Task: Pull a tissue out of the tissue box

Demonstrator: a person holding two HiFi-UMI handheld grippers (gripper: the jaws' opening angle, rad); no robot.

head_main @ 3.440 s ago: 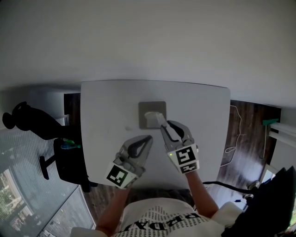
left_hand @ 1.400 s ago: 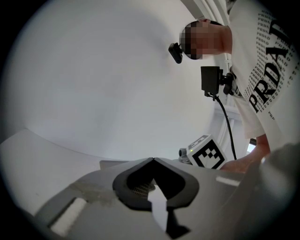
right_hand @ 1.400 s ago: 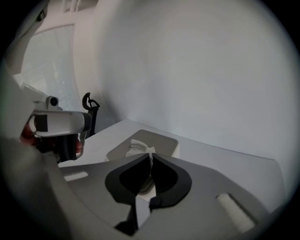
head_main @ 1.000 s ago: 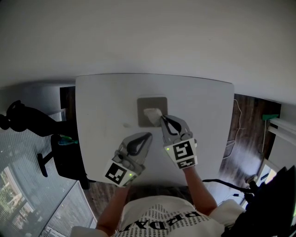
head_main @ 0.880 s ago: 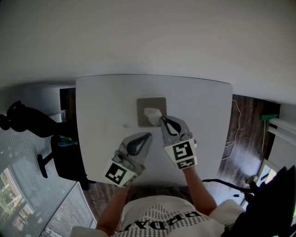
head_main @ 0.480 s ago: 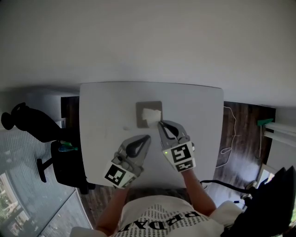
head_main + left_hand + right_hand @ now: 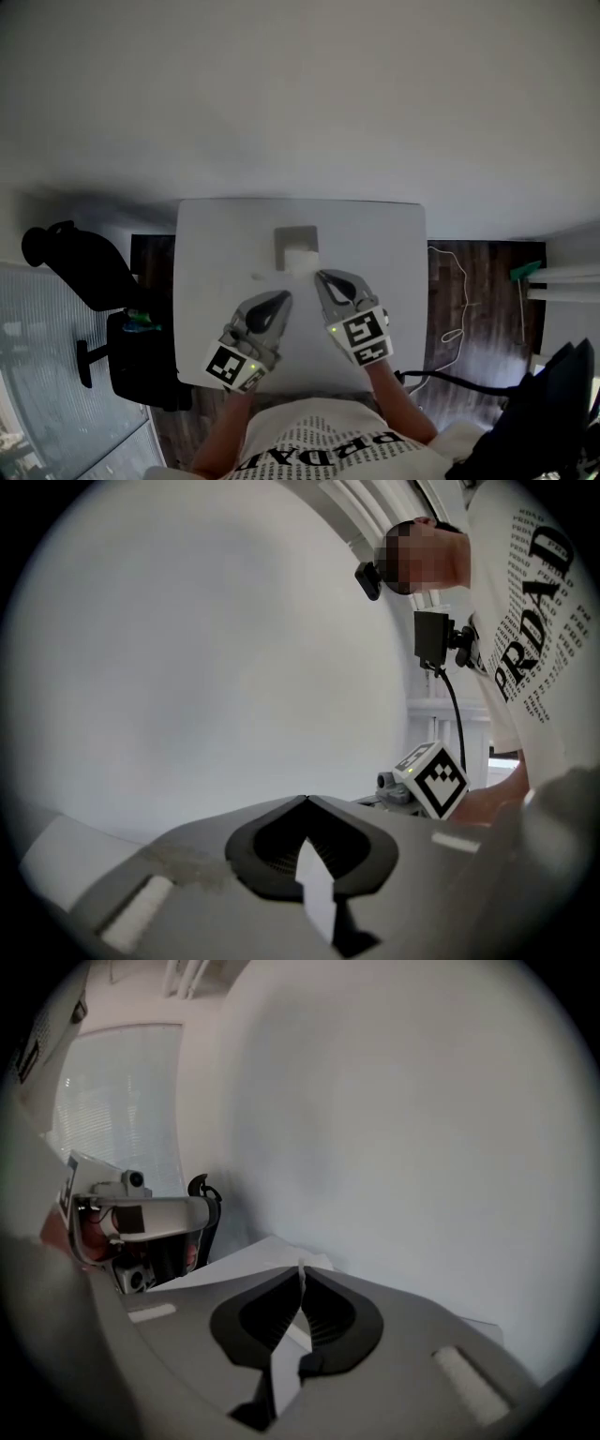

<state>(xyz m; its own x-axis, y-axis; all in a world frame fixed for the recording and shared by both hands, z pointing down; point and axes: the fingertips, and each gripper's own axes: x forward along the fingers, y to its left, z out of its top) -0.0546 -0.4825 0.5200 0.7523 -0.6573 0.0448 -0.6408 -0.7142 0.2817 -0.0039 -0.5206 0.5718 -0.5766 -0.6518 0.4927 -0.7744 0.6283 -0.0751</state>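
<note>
A grey tissue box (image 7: 295, 236) lies flat at the far middle of the white table (image 7: 394, 281). A white tissue (image 7: 302, 262) runs from its slot to my right gripper (image 7: 320, 275), which is shut on the tissue's near end. In the right gripper view a thin white edge of the tissue (image 7: 301, 1270) shows between the closed tips of that gripper (image 7: 302, 1277). My left gripper (image 7: 285, 295) hangs beside it, to the left, above the table. Its jaws meet at the tip (image 7: 307, 800) with nothing pinched there.
A black office chair (image 7: 75, 262) stands left of the table, with a dark base (image 7: 131, 356) below it. A white cable (image 7: 452, 281) lies on the dark wood floor at the right. A plain white wall fills the far side.
Both grippers have risen above the table. The right one has drawn the tissue up and toward me, away from the box's slot. The left gripper stays shut.
</note>
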